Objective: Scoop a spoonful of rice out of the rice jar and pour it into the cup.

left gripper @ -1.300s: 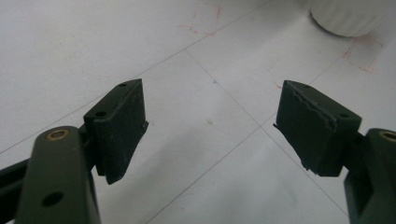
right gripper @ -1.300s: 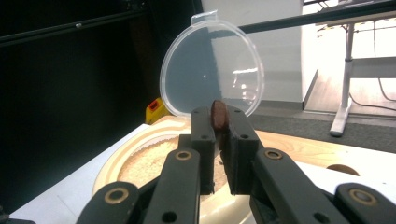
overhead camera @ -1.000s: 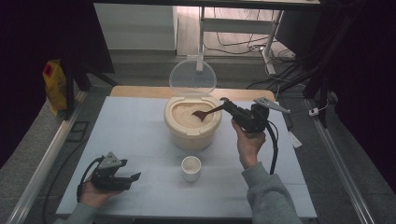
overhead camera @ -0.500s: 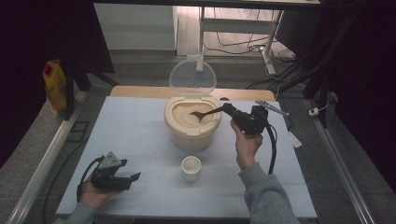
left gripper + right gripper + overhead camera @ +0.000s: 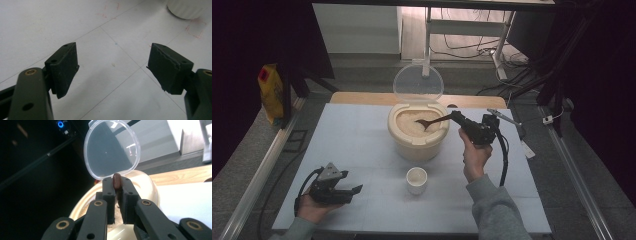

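A cream rice container [image 5: 418, 141] stands mid-table with its clear lid [image 5: 417, 84] hinged up behind it; rice fills the inside. My right gripper [image 5: 460, 121] is shut on the handle of a dark brown spoon [image 5: 432, 121], whose bowl rests on the rice. In the right gripper view the spoon handle [image 5: 116, 181] is pinched between the jaws, with the lid [image 5: 112, 148] beyond. A small white cup [image 5: 417, 179] sits in front of the container. My left gripper [image 5: 354, 192] rests open on the table at front left, and its pads [image 5: 64, 68] stand wide apart over bare table.
A pale blue-white mat [image 5: 352, 150] covers the table. A yellow bag [image 5: 271, 92] stands on the floor at the left. The cup's base [image 5: 187, 8] shows at the top right of the left gripper view. Cables and a metal frame lie behind the table.
My right gripper has lowered and moved slightly left, bringing the spoon's bowl down onto the rice. The left gripper has not moved.
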A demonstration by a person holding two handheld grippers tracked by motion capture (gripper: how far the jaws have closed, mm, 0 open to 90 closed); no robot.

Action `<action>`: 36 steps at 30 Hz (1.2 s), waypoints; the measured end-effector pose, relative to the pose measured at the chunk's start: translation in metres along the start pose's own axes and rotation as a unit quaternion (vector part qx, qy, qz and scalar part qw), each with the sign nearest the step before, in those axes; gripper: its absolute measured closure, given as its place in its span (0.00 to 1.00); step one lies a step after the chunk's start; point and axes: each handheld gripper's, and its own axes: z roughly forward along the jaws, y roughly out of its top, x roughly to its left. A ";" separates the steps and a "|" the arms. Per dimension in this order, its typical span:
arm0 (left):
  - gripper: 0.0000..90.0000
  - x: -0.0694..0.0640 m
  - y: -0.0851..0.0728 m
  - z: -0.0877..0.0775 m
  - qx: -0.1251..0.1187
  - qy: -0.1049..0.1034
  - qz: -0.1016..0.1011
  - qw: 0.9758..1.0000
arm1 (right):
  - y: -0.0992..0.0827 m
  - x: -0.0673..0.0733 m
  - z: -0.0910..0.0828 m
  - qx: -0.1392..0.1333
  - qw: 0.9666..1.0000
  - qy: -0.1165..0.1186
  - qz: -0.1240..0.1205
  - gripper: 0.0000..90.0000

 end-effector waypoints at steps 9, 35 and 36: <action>0.27 0.000 0.000 0.000 0.000 0.000 0.001 1.000 | -0.001 -0.003 -0.002 0.000 1.000 -0.004 0.027 0.93; 0.27 0.000 0.000 0.001 0.003 0.002 0.003 1.000 | 0.003 -0.017 -0.011 -0.023 0.992 0.016 0.121 0.93; 0.27 0.000 0.000 0.001 0.003 0.002 0.003 1.000 | 0.003 -0.019 -0.011 -0.020 0.992 0.017 0.123 0.93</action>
